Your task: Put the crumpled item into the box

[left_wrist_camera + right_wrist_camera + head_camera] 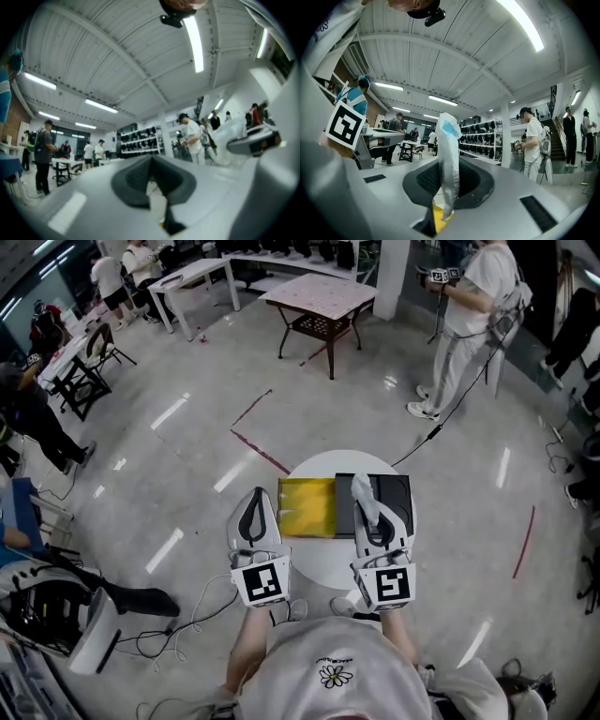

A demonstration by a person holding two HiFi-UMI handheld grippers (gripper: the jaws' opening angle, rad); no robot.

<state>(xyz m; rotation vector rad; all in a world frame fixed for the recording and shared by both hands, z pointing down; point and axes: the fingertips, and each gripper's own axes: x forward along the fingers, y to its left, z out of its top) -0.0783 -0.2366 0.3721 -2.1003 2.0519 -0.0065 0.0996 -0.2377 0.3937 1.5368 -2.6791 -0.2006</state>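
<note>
A small round white table [319,568] carries a shallow yellow box [307,507] with a black box [396,493] touching its right side. My right gripper [371,514] is shut on the crumpled item [362,491], a silvery-white wrapper with a blue patch. The wrapper sticks up between the jaws and hangs above the seam between the two boxes. In the right gripper view the crumpled item [449,159] stands upright, pinched in my right gripper [444,190]. My left gripper [254,507] hovers at the table's left edge, shut with nothing in it, and in its own view the left gripper [152,180] points towards the ceiling.
A person in white [469,324] stands at the far right holding grippers, with a cable [441,423] trailing to the table. A pink-topped table [321,298] stands behind. Red tape lines [261,451] mark the floor. White equipment and cables [94,624] lie at the lower left.
</note>
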